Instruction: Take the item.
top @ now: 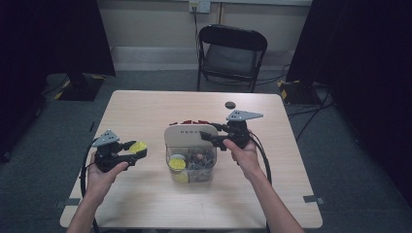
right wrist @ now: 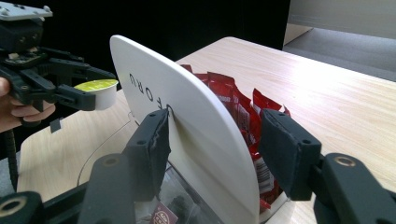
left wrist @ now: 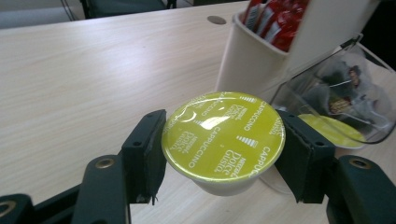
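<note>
While hanging over the tabletop's left edge in the left gripper point(top: 138, 151), pinched tight at its rim: light, stiff coffee capsule point(left wrist: 223, 135), slick foil lid, best held by the sidewalls.

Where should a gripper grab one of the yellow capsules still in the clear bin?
Probably from straight above, jaws across the capsule's round rim, on the cup wall just under the foil lid. The clear bin is open on top and walled at the sides. The left gripper holds its capsule that way.
</note>
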`<state>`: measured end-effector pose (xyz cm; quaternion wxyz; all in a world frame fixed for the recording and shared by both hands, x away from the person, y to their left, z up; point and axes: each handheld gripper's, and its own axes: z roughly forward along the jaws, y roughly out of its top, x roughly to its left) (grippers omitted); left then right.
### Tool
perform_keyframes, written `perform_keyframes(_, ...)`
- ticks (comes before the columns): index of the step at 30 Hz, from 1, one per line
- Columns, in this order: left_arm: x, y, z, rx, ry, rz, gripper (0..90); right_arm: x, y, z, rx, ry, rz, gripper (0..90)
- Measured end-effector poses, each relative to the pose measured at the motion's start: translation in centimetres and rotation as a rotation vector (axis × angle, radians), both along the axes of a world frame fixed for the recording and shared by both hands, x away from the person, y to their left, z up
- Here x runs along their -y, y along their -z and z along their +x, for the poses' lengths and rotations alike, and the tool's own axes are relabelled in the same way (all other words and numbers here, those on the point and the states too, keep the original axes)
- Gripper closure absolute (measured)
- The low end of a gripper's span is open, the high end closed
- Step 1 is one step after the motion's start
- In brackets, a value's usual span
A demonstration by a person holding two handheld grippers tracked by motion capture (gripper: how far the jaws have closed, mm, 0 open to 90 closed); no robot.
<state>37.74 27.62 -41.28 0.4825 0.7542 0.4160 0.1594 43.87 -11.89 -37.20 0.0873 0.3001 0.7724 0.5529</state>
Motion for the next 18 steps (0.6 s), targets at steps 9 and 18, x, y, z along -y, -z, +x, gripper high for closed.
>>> perform_keyframes(9,-1.3,1.0,1.0,-0.031,-0.063,0.012,38.5,-0.2,0.1,0.0,-0.001,-0.003,-0.003,43.2)
perform_keyframes(18,-1.7,2.4,1.6,-0.058,-0.094,0.047,38.5,-0.3,0.1,0.0,0.0,-0.007,-0.002,44.1)
